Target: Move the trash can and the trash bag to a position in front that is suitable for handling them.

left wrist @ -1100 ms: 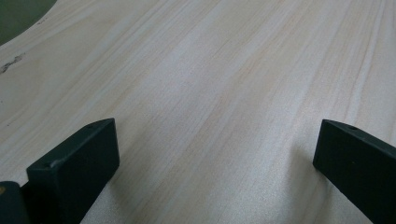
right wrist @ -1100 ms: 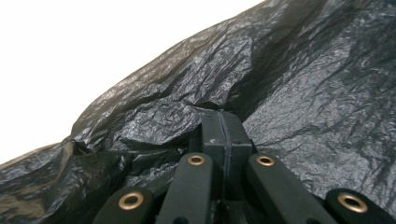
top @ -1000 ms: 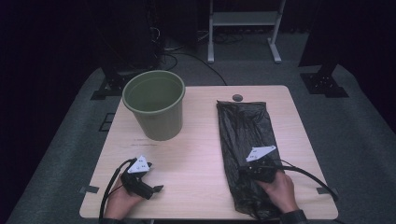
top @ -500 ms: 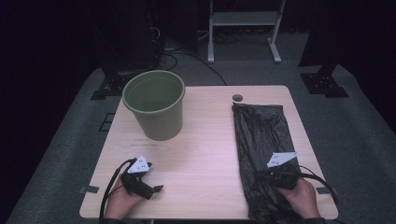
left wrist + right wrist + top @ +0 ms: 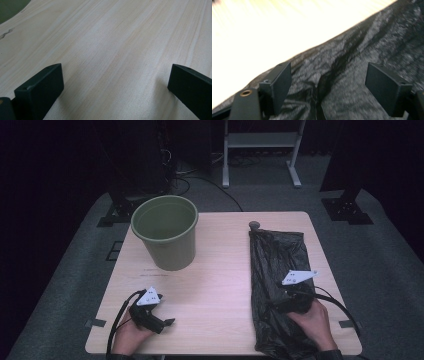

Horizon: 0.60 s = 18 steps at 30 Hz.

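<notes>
A black plastic bag (image 5: 277,270) lies flat along the right side of the wooden table (image 5: 220,285). My right gripper (image 5: 274,304) hovers over the bag's near half; its jaws have just been opening and stand wide apart. In the right gripper view the crinkled bag (image 5: 352,75) lies under the right gripper (image 5: 328,86), with nothing pinched between the jaws. A green bucket (image 5: 165,231) stands upright at the back left. My left gripper (image 5: 167,322) rests open near the front left edge, over bare wood (image 5: 112,50).
A small dark round object (image 5: 254,225) sits at the bag's far end. Beyond the table are a grey carpet, dark stand legs (image 5: 345,205) and a white frame (image 5: 260,150). The bucket's green edge (image 5: 10,7) shows in the left gripper view.
The bag has slid to the right across the table with my right hand. The right gripper's jaws have let go of the bag and spread apart. The left hand has stayed put.
</notes>
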Motion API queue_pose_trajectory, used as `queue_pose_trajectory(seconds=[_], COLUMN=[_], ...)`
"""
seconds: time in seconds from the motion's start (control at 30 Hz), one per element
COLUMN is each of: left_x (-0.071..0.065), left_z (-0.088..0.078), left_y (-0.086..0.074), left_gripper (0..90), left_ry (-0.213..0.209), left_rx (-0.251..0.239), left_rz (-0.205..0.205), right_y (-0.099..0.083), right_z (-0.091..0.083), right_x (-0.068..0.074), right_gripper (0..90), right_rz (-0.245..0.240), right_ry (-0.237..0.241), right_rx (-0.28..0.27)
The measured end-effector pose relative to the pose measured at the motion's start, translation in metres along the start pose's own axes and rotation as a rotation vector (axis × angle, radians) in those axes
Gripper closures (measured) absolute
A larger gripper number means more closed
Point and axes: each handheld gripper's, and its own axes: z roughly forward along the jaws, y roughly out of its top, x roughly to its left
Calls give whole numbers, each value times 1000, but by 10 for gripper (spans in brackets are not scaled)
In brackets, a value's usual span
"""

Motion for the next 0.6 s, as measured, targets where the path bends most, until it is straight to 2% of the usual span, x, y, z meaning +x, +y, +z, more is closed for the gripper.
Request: queue_pose_trajectory(seconds=[0.1,0.17,0.3,0.6], left_x=[0,0,0,0], left_z=[0,0,0,0], left_y=[0,0,0,0], left_gripper=[0,0,0,0], left_ry=[0,0,1,9], left_rx=[0,0,0,0], left_rz=[0,0,0,-9], right_y=[-1,-4,-11,-18], right_z=[10,20,32,44], right_x=[-2,-3,-7,-7], right_gripper=[109,100,98,97], right_rz=[-18,-17,-13,-17], right_ry=[-17,-54,-45,-32], right_rx=[-10,-17,-7,20])
